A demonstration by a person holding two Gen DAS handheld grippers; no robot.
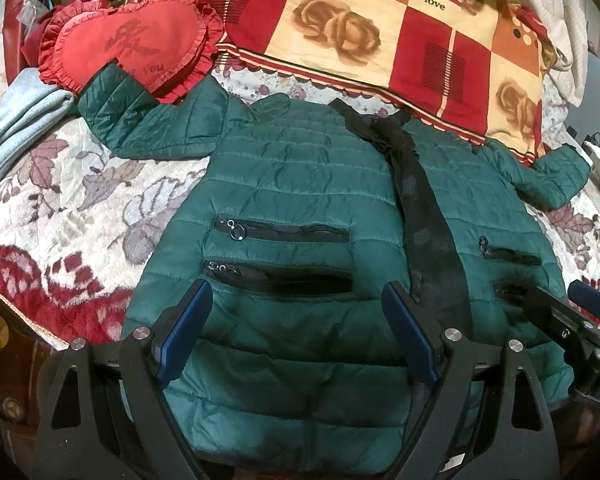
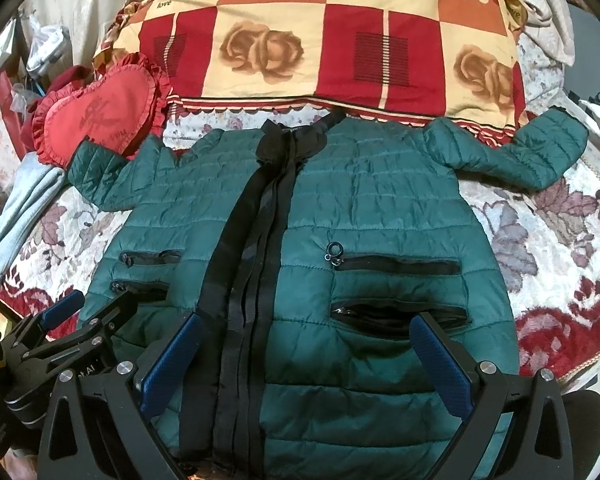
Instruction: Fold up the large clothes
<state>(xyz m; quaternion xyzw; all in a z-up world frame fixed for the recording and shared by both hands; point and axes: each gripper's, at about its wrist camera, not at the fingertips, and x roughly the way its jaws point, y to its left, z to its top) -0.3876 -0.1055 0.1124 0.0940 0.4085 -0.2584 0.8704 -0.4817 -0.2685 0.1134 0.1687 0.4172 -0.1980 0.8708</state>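
Observation:
A dark green quilted jacket lies flat and face up on the bed, both sleeves spread out, with a black zipper band down its middle and black zip pockets on each side. It also shows in the right wrist view. My left gripper is open and empty above the jacket's left lower half; it shows at the left edge of the right wrist view. My right gripper is open and empty above the right lower half; it shows at the right edge of the left wrist view.
A floral bedspread covers the bed. A red heart cushion touches the jacket's left sleeve. A red and cream checked quilt lies behind the collar. A pale blue garment lies at the left.

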